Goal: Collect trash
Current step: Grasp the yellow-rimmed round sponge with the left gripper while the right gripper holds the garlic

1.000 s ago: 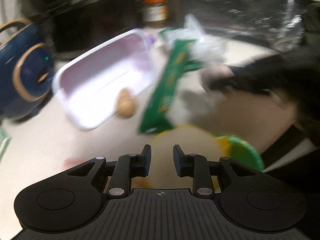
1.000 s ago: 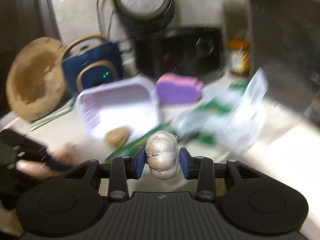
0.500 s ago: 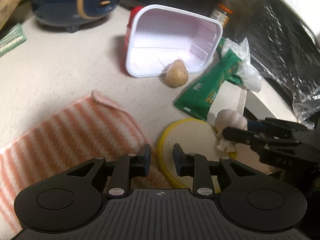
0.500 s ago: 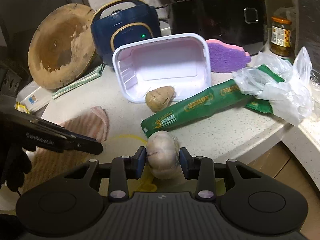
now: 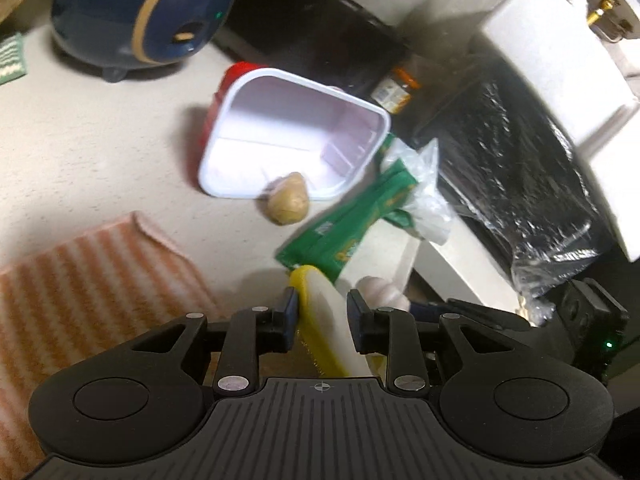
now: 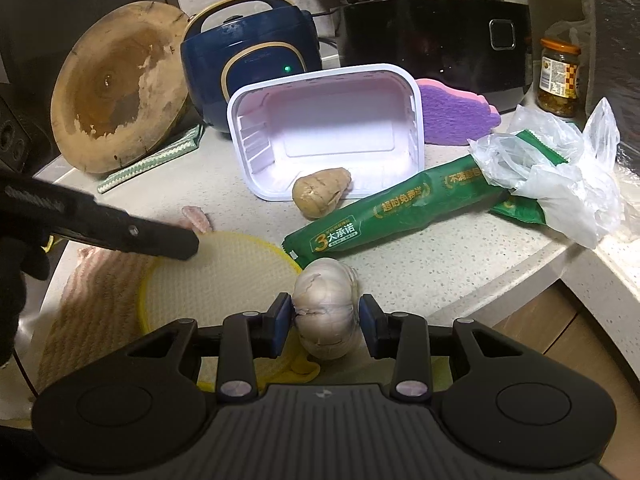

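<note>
left gripper [image 5: 322, 322]: pointed steeply down at the counter edge; jaws were opening, with the yellow-rimmed round mat [image 5: 324, 316] standing tilted on edge between them; whether the pads pressed on it could not be told.
right gripper [image 6: 324, 316]: pointed down over the counter [image 6: 420, 276]; jaws narrow, clamped on the garlic bulb [image 6: 326, 306].
garlic bulb axis: roughly upright between the pads, its papery top towards the counter side.
change, left: half a second before, the mat lay flat ahead of narrower jaws; now it sat between them, and the view had rolled.
change, right: grip on the bulb unchanged.
green wrapper [image 6: 384, 216]: lay flat ahead of the right jaws; long axis ran from near-left to far-right, far end under the clear plastic bag [image 6: 560, 184].
white tray [image 6: 328, 136]: beyond the wrapper, tipped on its side, opening towards the jaws.
ginger piece [image 6: 320, 196]: touching the tray's near rim.
striped cloth [image 5: 92, 280]: left of the left jaws.
</note>
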A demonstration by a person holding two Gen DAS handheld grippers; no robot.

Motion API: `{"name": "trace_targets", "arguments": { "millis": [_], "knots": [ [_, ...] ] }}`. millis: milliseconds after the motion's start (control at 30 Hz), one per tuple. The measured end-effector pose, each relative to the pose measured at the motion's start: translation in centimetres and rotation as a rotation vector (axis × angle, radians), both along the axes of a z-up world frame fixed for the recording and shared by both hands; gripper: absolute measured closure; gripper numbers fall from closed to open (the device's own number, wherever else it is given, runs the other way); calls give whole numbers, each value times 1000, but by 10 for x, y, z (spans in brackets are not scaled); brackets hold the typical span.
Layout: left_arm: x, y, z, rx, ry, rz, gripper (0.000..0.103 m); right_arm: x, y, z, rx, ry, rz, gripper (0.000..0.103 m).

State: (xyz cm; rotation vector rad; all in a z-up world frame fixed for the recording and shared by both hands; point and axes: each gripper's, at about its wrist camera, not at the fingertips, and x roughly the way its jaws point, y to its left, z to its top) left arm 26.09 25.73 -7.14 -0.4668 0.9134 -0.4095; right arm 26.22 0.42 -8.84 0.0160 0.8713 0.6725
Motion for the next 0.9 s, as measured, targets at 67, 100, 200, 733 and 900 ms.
{"name": "trace_targets", "arguments": {
  "millis": [67,100,200,733,900],
  "knots": [
    [-1,-7,-1,37,-13,-7,68,0,0,0,-1,-1,-5,66],
    [-1,-10,-2,48,-12,-5,66,0,0,0,0,-1,-7,66],
    [4,-12,-13,12,19,5,66,-1,1,0,-5,-5,-14,66],
    [-13,1,-14,-28,-10,86,83,-14,22,-4,-123,-87,-20,63],
    [-20,8,-7,27,-63,91,84,-19,26,0,-126,-82,-72,65]
  ]
}}
